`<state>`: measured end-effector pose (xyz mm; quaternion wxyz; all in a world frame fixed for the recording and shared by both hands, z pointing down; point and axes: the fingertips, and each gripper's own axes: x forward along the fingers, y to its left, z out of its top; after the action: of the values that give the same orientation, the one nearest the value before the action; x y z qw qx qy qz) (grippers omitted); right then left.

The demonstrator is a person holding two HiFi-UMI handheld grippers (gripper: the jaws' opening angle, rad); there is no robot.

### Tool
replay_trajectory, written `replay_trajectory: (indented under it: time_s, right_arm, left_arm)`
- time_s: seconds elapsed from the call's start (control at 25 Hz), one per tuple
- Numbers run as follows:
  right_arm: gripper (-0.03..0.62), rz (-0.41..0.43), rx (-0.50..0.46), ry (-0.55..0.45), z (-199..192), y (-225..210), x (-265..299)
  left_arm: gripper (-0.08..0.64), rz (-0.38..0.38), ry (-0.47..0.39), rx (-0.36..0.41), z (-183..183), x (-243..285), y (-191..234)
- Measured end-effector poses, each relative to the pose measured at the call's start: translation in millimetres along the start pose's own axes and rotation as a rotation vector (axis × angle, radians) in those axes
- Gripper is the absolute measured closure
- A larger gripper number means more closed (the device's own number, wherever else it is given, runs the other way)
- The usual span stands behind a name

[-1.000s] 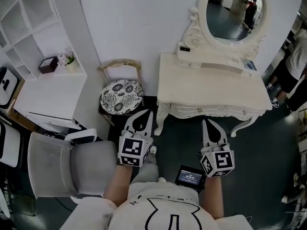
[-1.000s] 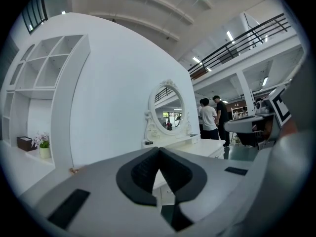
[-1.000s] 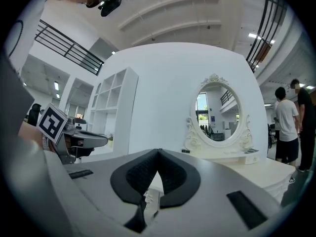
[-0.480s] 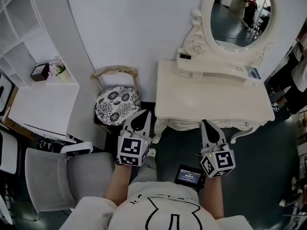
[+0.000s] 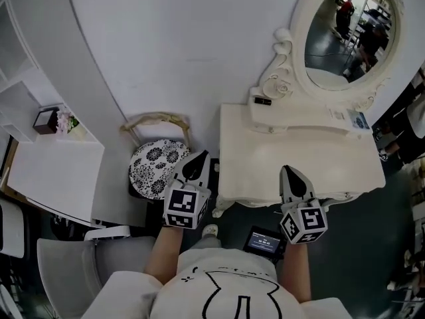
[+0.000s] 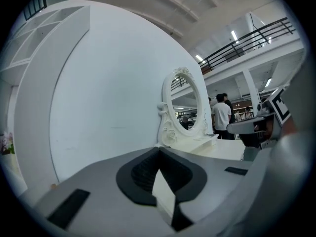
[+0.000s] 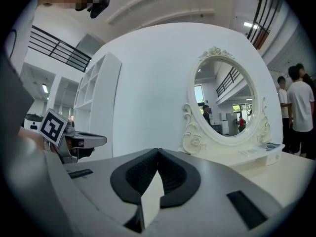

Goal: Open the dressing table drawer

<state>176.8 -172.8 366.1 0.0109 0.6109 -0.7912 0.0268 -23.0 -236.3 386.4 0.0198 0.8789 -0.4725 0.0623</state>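
Note:
The cream dressing table [image 5: 312,151] stands against the white wall, with its oval mirror [image 5: 348,32] above. From the head view its drawer front is hidden under the tabletop's front edge. My left gripper [image 5: 197,157] is shut and empty, held just off the table's left front corner. My right gripper [image 5: 291,171] is shut and empty too, its tips over the table's front edge. In the left gripper view the left gripper [image 6: 159,151] points level towards the mirror [image 6: 183,105] and tabletop. In the right gripper view the right gripper [image 7: 158,152] faces the mirror [image 7: 224,100].
A stool with a patterned seat [image 5: 156,159] stands left of the table. A white shelf unit [image 5: 53,171] and a grey chair [image 5: 80,264] are at the left. People [image 7: 300,107] stand beyond the table on the right.
Both grippers have moved forward to the table, still shut. The drawer front with its knobs, visible earlier, has slipped out of sight under the tabletop's edge.

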Motion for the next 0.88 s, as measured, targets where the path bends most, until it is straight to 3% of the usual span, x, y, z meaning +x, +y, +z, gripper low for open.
replay_trajectory:
  time_s: [0.4,0.88]
  right_arm:
    - [0.580,-0.090,0.013,0.034,-2.3,-32.8,81.1]
    - [0.578,-0.102,0.037,0.133,-31.1,-79.8,122.4]
  left_arm:
    - [0.531,-0.067,0.014,-0.004,5.8,82.3,40.8]
    - [0.531,-0.064,0.079,-0.044,-11.1,135.3,39.3]
